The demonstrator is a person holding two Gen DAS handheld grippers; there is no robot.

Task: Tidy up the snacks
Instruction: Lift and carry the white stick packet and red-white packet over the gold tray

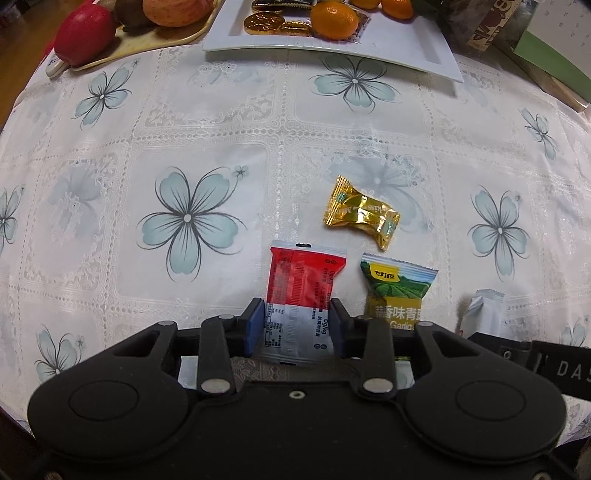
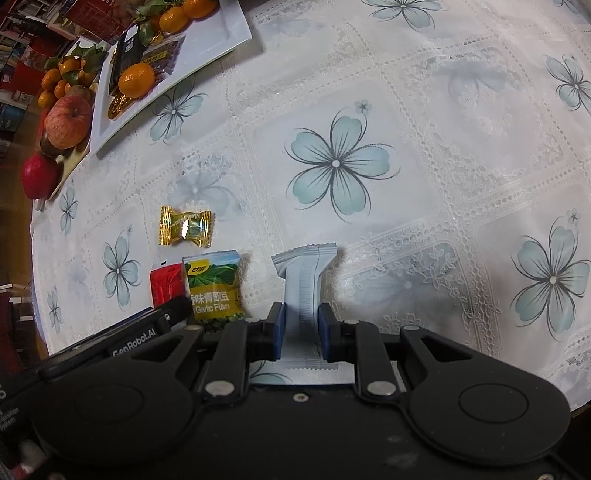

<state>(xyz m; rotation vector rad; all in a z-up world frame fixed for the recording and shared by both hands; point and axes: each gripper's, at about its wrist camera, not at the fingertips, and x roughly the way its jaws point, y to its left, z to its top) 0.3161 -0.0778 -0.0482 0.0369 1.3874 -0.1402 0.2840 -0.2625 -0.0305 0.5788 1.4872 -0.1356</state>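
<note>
Between the blue pads of the left tongs [image 1: 297, 326] sits a red-and-white snack packet [image 1: 304, 295], lying flat on the tabletop [image 1: 184, 129]; the pads touch its two long edges, so the tongs are clamped on it. Just right of those tongs lies a green garlic-pea packet [image 1: 397, 286], and beyond it, a little further from the tongs, a gold-wrapped candy [image 1: 364, 212]. Far ahead, at the tabletop's far edge, a white rectangular tray [image 1: 406, 48] carries gold chocolate coins [image 1: 266, 22] and mandarins [image 1: 334, 20], with a plate of fruit [image 1: 147, 40] to its left.

The right tongs [image 2: 298, 330] are squeezed together on the narrow waist of a pale grey snack packet [image 2: 304, 280], pinching it so its ends flare out. Immediately left of these tongs is the same green packet, with the red packet's corner beside it and the gold candy further ahead to the left
</note>
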